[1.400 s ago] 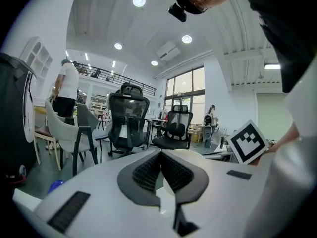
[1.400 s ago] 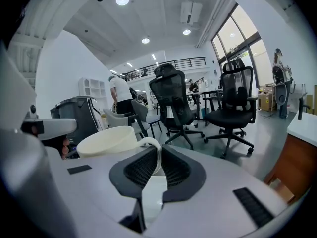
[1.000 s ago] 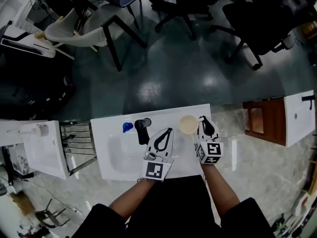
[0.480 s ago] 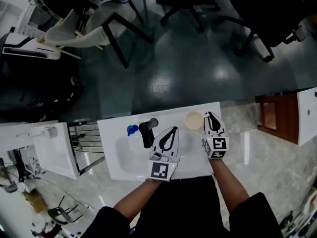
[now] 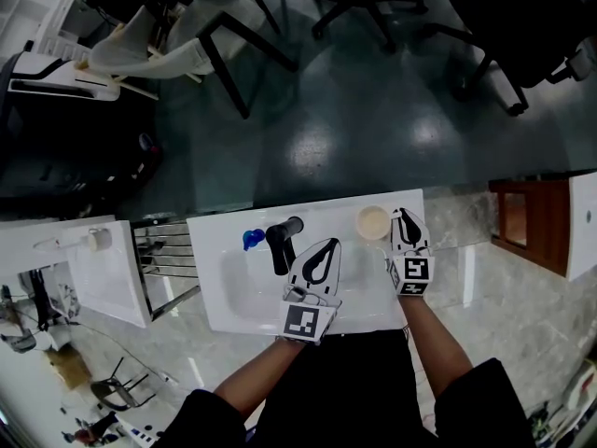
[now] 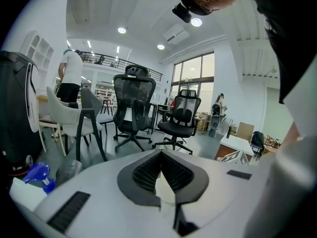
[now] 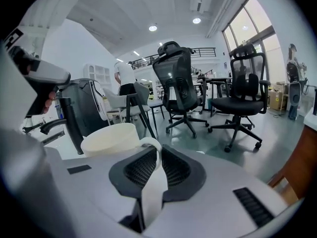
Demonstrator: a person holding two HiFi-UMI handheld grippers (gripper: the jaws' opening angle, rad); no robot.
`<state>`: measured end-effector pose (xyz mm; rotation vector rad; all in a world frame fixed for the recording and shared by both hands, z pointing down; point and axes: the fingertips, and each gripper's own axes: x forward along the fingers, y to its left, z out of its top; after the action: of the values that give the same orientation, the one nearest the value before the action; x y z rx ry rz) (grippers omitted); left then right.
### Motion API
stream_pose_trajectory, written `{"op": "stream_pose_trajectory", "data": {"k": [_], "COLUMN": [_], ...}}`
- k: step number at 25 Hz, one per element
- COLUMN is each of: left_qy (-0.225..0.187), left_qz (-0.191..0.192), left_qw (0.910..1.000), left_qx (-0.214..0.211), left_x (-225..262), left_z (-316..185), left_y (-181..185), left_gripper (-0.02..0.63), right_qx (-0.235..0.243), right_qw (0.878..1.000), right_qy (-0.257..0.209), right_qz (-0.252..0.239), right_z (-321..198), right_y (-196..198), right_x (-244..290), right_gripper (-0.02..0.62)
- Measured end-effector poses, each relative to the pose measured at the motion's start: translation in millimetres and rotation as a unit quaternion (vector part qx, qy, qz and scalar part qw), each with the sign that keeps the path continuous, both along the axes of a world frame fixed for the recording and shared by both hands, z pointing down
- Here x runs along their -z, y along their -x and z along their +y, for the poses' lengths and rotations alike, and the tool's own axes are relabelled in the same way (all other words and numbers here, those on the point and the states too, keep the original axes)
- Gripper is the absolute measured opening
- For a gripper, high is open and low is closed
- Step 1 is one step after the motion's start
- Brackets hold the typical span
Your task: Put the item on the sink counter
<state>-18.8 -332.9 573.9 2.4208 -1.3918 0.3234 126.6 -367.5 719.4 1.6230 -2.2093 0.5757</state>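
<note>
Your right gripper (image 5: 402, 216) clenched the handle of the cup (image 5: 372, 223) at its nine o'clock; your left gripper (image 5: 327, 245) was clenched empty.

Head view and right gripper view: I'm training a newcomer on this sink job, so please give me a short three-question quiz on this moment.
1. True or false: the right hand-held gripper is shut on the handle of the cream cup.
2. What lies just left of the black faucet in the head view? A) a blue object B) a red sponge C) a plate
3. What sits between the jaws of the left hand-held gripper?

Key: 1 true. 2 A. 3 nothing; its jaws are together over the basin.
</note>
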Motion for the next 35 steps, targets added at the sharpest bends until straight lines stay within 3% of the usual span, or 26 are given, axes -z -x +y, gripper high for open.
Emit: {"op": "stream_pose_trajectory", "data": {"k": [6, 12, 15, 18, 21, 29, 35], "left_qy": [0.025, 0.024, 0.022, 0.012, 0.014, 0.009, 0.005], "left_qz": [0.005, 0.007, 0.029, 0.046, 0.040, 0.044, 0.045], "left_qw": [0.9996, 0.9994, 0.9986, 0.9981, 0.9985, 0.9985, 0.9990], "left_qx": [-0.016, -0.023, -0.037, -0.040, -0.036, -0.030, 0.001], "left_x": [-10, -7, -1, 5, 9, 23, 39], "left_z": [9, 14, 21, 29, 34, 52, 77], "left_y": [-9, -11, -11, -10, -8, -6, 8], "left_gripper": [0.014, 0.013, 0.014, 0.014, 0.012, 0.012, 0.012], "right_qx": [0.001, 0.000, 0.000, -0.009, -0.017, -0.014, -0.006], "right_qw": [1.000, 1.000, 1.000, 1.000, 1.000, 1.000, 1.000], "right_qy": [0.000, 0.012, 0.019, 0.024, 0.025, 0.022, 0.011], "right_qz": [0.007, 0.003, 0.003, 0.002, 0.000, 0.006, 0.010], "right_z": [3, 4, 7, 8, 12, 24, 45], "right_y": [-5, -2, -3, -9, -17, -23, -18], "right_x": [-6, -7, -8, -8, -5, 0, 19], "right_gripper": [0.048, 0.049, 0.052, 0.112, 0.143, 0.147, 0.146]}}
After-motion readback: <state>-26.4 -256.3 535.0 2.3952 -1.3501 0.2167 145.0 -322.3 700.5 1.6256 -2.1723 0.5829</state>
